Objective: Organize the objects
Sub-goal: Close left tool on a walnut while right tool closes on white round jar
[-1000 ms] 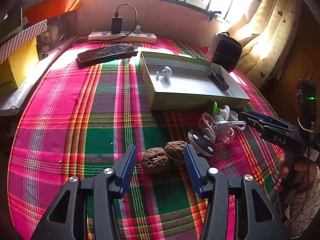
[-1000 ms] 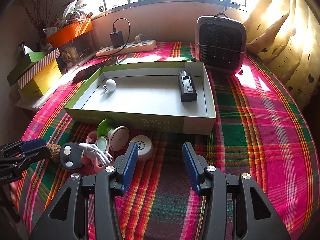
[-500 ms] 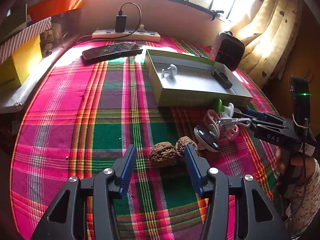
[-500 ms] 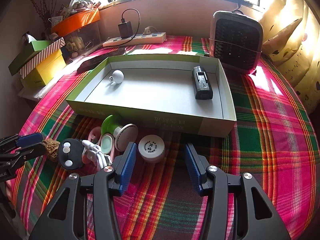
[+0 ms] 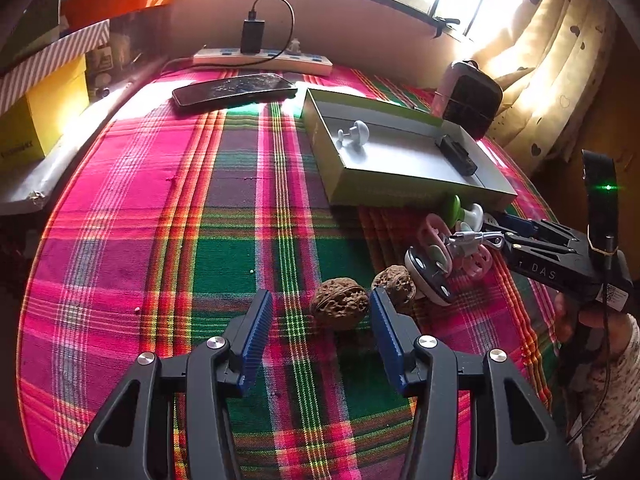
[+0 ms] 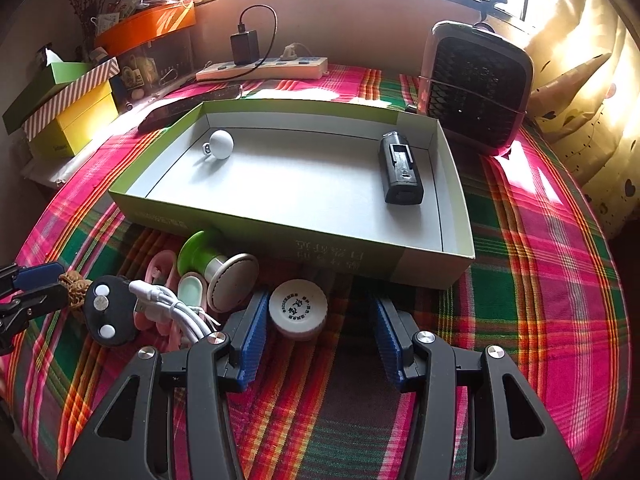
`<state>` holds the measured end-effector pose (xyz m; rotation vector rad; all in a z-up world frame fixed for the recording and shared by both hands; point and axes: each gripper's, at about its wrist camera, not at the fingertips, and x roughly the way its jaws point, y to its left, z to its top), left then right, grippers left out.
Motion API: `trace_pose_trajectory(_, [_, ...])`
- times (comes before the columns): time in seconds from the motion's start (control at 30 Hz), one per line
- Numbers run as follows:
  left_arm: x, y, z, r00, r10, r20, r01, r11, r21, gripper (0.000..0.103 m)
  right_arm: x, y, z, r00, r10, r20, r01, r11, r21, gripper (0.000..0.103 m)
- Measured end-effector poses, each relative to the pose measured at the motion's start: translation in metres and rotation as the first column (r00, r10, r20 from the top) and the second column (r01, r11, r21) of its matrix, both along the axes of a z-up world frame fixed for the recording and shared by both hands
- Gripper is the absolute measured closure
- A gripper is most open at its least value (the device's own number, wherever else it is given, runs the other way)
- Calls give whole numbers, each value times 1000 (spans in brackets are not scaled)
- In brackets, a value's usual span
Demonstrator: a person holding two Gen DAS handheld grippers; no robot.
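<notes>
1. The left gripper (image 5: 320,320) is released, its blue ribbed fingers spread wide above the plaid pink-and-green cloth (image 5: 160,208) that covers the desk.
2. A brown wrinkled walnut (image 5: 339,307) lies between those fingers, nearer the right-hand one, with no finger seen pressing on it. A second brown walnut (image 5: 394,285) sits just beyond that finger's tip, touching or nearly touching the first.
3. The right gripper (image 6: 318,320) is also released, fingers apart. A round white screw cap with printed black characters (image 6: 298,309) rests on the cloth between them, close against the left-hand finger.
4. Left of the cap lies a cluster: a green-and-white spool-shaped piece (image 6: 218,268), a black oval fob with silver dots (image 6: 108,310), a coiled white cable with a plug (image 6: 172,306) and pink plastic pieces (image 6: 160,270) underneath.
5. Beyond the cluster stands a shallow green cardboard tray with a grey inside (image 6: 456,200). It holds a small white round-headed gadget (image 6: 219,145) near its far left corner and a black rectangular device (image 6: 400,168) towards the right.
6. Behind the tray are a dark grille-fronted heater (image 6: 476,88), a white power strip with a black charger plugged in (image 6: 264,68) and a dark phone (image 5: 234,90) lying flat on the cloth.
</notes>
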<state>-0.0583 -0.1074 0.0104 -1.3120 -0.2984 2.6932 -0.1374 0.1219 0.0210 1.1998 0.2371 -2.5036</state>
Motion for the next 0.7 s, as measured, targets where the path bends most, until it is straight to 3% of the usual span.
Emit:
trace_pose_trajectory(0.53, [-6, 3, -4, 1000, -7, -4, 7, 999, -46, 54, -3, 0, 0, 1000, -10, -4, 10, 1000, 5, 53])
trace_pose_trajectory(0.7, [-5, 4, -4, 1000, -9, -8, 9, 998, -59, 56, -3, 1, 1, 1000, -10, -5, 10, 1000, 1, 58])
